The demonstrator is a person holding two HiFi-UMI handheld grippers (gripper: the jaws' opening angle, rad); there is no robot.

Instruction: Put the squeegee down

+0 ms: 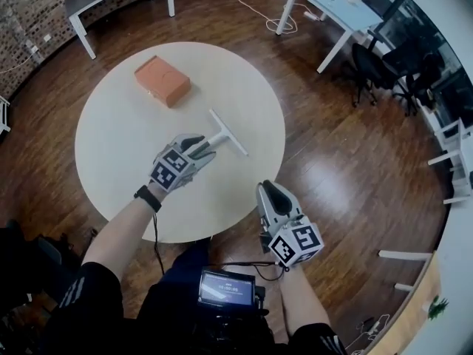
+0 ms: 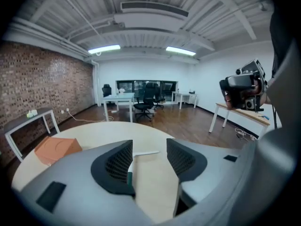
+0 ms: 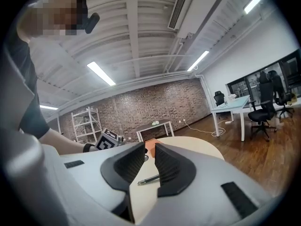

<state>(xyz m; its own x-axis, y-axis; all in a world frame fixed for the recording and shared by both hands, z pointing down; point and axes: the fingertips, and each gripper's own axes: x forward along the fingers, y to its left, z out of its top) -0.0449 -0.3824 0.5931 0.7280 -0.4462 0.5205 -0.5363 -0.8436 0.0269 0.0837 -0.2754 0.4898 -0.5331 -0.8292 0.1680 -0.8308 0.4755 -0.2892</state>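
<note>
The white T-shaped squeegee [image 1: 228,132] lies flat on the round white table [image 1: 126,146], blade to the far right and handle pointing back at my left gripper [image 1: 203,148]. In the left gripper view that gripper [image 2: 149,157] stands open. The squeegee's blade [image 2: 146,152] shows on the tabletop between the jaws, and neither pad presses on it. My right gripper [image 1: 272,191] hangs off the table's near edge at the right. Only a narrow gap shows between the pads of this gripper [image 3: 149,157], with nothing in it. Far beyond it the squeegee [image 3: 148,179] shows on the table.
An orange box [image 1: 162,81] lies on the far left part of the table, also seen as the orange box [image 2: 56,149] from the left gripper. Around the table are wooden floor, white desks [image 1: 329,9] and black office chairs [image 1: 377,69] at the back right.
</note>
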